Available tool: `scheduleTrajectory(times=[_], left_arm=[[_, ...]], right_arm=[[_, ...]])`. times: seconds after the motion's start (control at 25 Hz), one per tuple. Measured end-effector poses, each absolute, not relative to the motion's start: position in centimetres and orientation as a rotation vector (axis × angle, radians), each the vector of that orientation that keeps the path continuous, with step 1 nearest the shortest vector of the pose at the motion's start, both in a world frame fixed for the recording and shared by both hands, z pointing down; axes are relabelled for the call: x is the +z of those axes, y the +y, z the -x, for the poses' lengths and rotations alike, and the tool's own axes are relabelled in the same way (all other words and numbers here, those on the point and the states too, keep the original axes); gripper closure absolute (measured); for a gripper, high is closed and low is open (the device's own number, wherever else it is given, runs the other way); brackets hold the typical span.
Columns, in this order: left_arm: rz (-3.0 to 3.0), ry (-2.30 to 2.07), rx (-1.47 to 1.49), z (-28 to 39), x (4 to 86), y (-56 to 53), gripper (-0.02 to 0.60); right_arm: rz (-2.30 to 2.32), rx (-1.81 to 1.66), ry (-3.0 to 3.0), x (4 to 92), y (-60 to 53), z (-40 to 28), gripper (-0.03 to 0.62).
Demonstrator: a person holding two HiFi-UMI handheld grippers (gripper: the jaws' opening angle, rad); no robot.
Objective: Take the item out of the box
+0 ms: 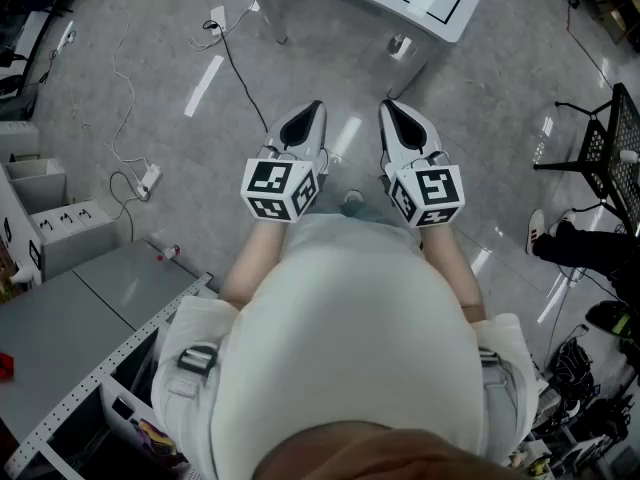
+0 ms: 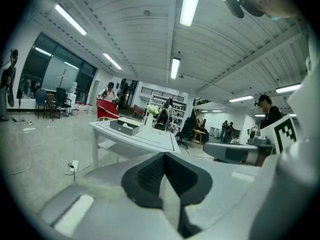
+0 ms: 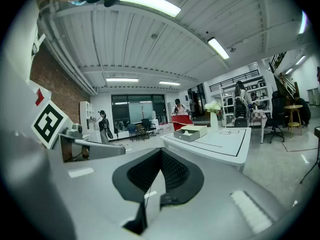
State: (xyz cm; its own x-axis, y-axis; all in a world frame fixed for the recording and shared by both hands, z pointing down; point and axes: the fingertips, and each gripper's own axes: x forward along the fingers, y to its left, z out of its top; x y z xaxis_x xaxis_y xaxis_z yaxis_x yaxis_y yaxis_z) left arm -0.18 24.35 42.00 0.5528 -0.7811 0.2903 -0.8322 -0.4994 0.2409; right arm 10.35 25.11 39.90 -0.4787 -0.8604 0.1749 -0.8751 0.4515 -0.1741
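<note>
L claw held close in front of torso, pointed out over the floor. Jaws seen pressed together at the tips in left gripper view, nothing between them. R claw carried just beside it, roughly parallel; jaws likewise clenched and empty in right gripper view. Marker cubes noted at the rear of each claw.

Below: grey glossy floor. Power strip w/ white cable noted off to the L.

Ahead: white bench, only its near corner caught in head view. Box seen on the bench top in both gripper views, well apart from both claws, untouched. Box is low and grey, w/ a pale lid or flap at its far side. Contents can't be made out at this range.

Vase w/ white flowers seen past the box, at the bench's far edge; on it or behind it not clear.

Further back: persons standing, one by a red thing.
</note>
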Motion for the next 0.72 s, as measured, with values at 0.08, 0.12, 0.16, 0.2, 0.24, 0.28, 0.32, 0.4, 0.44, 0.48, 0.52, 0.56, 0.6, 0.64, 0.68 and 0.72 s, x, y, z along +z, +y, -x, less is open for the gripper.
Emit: scheduleTrajectory(times=[0.08,0.12,0.16,0.2,0.24,0.28,0.32,0.4,0.44,0.48,0.52,0.56,0.6,0.64,0.68,0.72], left_arm=[[-2.445,-1.327,0.206,0.2,42.0,25.7,0.581],[-2.446,-1.33,0.206,0.1,41.9,26.4,0.581],[-2.446,-1.333,0.205,0.1,41.9,27.0,0.581],[-2.445,-1.338,0.202,0.0,41.9,27.5,0.581],[-2.442,-1.345,0.195,0.0,41.8,27.8,0.581],[-2.437,-1.353,0.185,0.0,41.7,28.1,0.581],[-2.431,-1.36,0.174,0.1,41.6,28.4,0.581],[-2.419,-1.372,0.159,0.4,41.6,28.7,0.581],[-2.414,-1.377,0.159,0.5,41.7,28.8,0.581],[-2.411,-1.381,0.16,0.6,41.7,28.9,0.581],[-2.409,-1.385,0.16,0.7,41.7,28.9,0.581],[-2.404,-1.39,0.156,0.9,41.7,29.0,0.581],[-2.397,-1.398,0.147,1.0,41.7,29.1,0.581],[-2.388,-1.408,0.133,1.2,41.7,29.2,0.581],[-2.379,-1.416,0.118,1.3,41.6,29.3,0.581],[-2.372,-1.422,0.104,1.4,41.6,29.4,0.581]], right_arm=[[-1.574,0.36,-2.624,39.9,26.3,-10.3,0.595],[-1.571,0.353,-2.625,39.9,26.9,-10.3,0.595],[-1.565,0.347,-2.625,39.8,27.4,-10.3,0.595],[-1.555,0.343,-2.627,39.8,27.9,-10.2,0.595],[-1.544,0.34,-2.63,39.7,28.3,-10.2,0.595],[-1.532,0.336,-2.634,39.7,28.7,-10.1,0.595],[-1.52,0.331,-2.639,39.6,29.0,-10.0,0.595],[-1.499,0.317,-2.65,39.5,29.5,-9.6,0.595],[-1.491,0.313,-2.654,39.4,29.7,-9.4,0.595],[-1.485,0.313,-2.657,39.3,29.7,-9.2,0.595],[-1.479,0.314,-2.66,39.2,29.8,-9.0,0.595],[-1.471,0.314,-2.664,39.2,29.9,-8.9,0.595],[-1.461,0.311,-2.667,39.1,30.0,-8.7,0.595],[-1.45,0.306,-2.67,39.2,30.2,-8.6,0.595],[-1.439,0.3,-2.673,39.2,30.4,-8.5,0.595],[-1.431,0.295,-2.675,39.2,30.5,-8.5,0.595]])
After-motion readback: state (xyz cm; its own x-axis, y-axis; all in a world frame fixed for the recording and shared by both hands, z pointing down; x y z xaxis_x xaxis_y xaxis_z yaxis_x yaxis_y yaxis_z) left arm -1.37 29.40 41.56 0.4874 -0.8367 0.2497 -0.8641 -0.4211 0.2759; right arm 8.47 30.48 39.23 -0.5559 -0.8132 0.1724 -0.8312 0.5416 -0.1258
